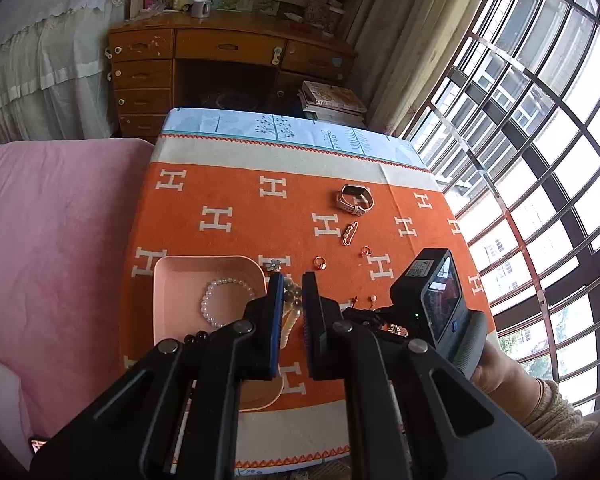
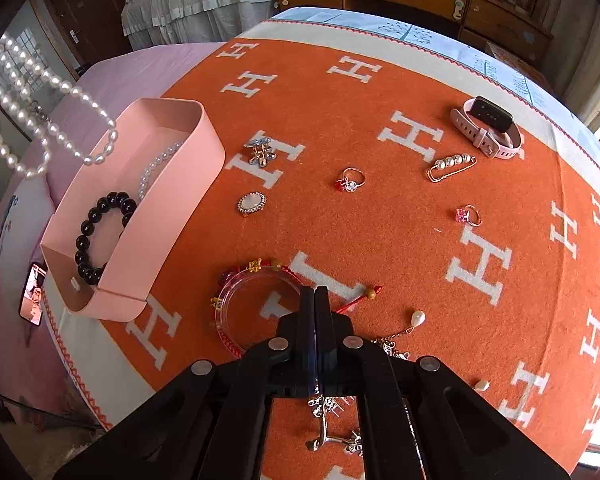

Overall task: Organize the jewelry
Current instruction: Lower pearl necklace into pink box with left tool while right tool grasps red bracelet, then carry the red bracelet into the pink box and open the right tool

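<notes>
The left gripper (image 1: 291,280) is clamping a pearl necklace (image 2: 40,120), whose strands are hanging above the pink box (image 2: 148,216) at the left of the orange cloth (image 2: 380,220). The right gripper (image 2: 314,292) is sitting with its jaws pressed together, nothing visibly between the tips, over the clear bangle (image 2: 256,312). A black bead bracelet (image 2: 100,236) is lying inside the box; rings, brooches and a pink watch (image 2: 488,128) are lying farther right.

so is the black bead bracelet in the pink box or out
In. The black bead bracelet lies inside the pink box, within its walls, near a pearl bracelet.
</notes>
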Demonstrator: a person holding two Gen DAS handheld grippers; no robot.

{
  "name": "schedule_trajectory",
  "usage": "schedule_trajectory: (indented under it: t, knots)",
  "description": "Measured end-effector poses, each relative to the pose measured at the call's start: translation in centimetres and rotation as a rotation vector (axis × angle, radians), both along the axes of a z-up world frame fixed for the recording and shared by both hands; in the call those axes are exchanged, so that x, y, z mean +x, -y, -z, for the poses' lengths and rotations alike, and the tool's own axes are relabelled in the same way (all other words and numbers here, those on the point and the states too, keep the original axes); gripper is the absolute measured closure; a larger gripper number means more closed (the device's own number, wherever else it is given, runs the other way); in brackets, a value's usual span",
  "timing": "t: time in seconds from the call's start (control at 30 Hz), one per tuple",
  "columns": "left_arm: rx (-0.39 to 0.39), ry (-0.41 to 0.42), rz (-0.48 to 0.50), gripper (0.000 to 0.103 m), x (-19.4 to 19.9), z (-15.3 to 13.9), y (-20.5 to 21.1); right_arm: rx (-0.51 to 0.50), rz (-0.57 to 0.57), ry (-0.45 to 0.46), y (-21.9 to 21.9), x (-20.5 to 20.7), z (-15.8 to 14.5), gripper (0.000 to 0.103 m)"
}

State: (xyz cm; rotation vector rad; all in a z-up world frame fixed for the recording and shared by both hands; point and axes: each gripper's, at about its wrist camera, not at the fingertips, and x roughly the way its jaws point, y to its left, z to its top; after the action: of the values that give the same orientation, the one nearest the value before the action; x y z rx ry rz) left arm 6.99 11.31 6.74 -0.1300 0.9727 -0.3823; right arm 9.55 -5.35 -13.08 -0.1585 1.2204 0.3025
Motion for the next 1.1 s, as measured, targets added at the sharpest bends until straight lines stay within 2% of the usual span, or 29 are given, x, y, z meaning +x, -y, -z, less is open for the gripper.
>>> schedule_trajectory:
  t: [0.13,0.2,0.27,0.33,0.43,0.5,0.57,0.6,0.73,1.0,1.1]
  knots:
    - [0.004,-0.005,-0.020,0.096,-0.4,0.1,-1.4,0.001,-0.006,-0.020,-0.1,0.1,-0.1,0.101]
    - [0.006,-0.009,-0.027,0.096,-0.6,0.3,-2.0,0.006,-0.001,-0.022,-0.1,0.3,-0.1,0.096]
    - [0.008,-0.015,-0.034,0.096,-0.7,0.5,-2.5,-0.008,-0.007,-0.019,-0.3,0.6,0.0,0.078]
    - [0.009,-0.020,-0.040,0.096,-0.8,0.8,-2.9,-0.033,-0.017,-0.008,-0.5,0.6,0.2,0.069]
    - [0.008,-0.028,-0.050,0.096,-0.8,1.1,-3.3,-0.064,-0.054,-0.012,-1.2,0.6,0.9,0.069]
    - [0.008,-0.037,-0.055,0.096,-0.7,1.4,-3.5,-0.094,-0.077,0.007,-1.8,0.4,1.1,0.073]
    - [0.008,-0.045,-0.057,0.096,-0.6,1.8,-3.7,-0.109,-0.093,0.013,-2.3,0.1,1.1,0.095]
    - [0.009,-0.047,-0.058,0.096,-0.5,1.9,-3.7,-0.110,-0.096,0.007,-2.5,0.0,1.0,0.097]
    - [0.013,-0.047,-0.063,0.096,-0.4,2.3,-4.0,-0.078,-0.080,0.040,-2.8,-0.6,-0.6,0.097]
    - [0.022,-0.045,-0.086,0.096,-0.4,3.2,-4.9,0.080,-0.052,0.162,-4.1,-1.2,-8.2,0.097]
    - [0.022,-0.054,-0.104,0.096,-0.5,4.1,-5.4,0.134,-0.033,0.189,-5.3,-0.7,-9.9,0.097]
